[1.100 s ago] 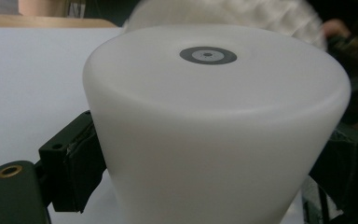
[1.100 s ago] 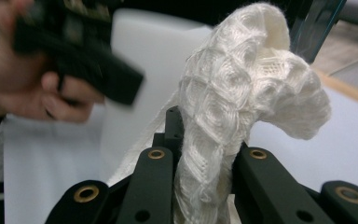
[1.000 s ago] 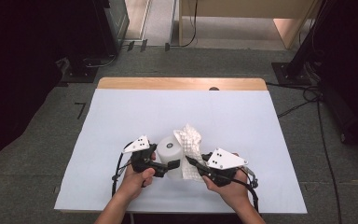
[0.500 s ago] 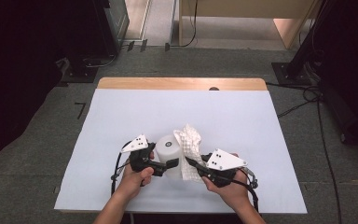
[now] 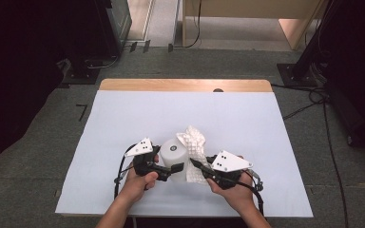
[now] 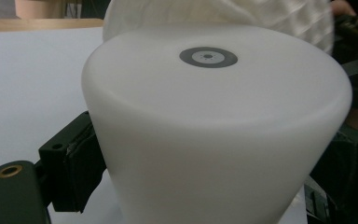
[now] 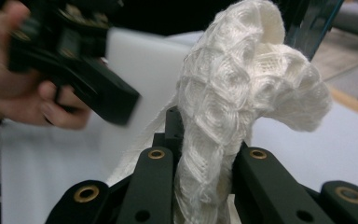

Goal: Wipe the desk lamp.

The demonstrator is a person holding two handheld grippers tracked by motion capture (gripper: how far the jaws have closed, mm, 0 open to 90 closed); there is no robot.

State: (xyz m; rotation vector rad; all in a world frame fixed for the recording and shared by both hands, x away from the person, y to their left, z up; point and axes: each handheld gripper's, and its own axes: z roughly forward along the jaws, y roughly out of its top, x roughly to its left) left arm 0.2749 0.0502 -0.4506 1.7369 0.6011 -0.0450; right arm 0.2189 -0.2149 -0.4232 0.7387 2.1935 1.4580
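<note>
From above, the white cup [image 5: 175, 158] stands on the desk [image 5: 123, 118], grasped by the left gripper [image 5: 171, 170]. The left gripper view shows the cup squeezed tight between its jaws. In the right gripper view, the right gripper [image 7: 193, 161] pinches the netted cloth [image 7: 242, 93] beside the cup; I think the wiping has barely begun.

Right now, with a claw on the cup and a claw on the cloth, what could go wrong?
The cup is smooth and tapered; it may slip from the left claw if tugged. The right claw pinches just a fold of the cloth, which could pull out. The loose end droops and may snag the cup.
</note>
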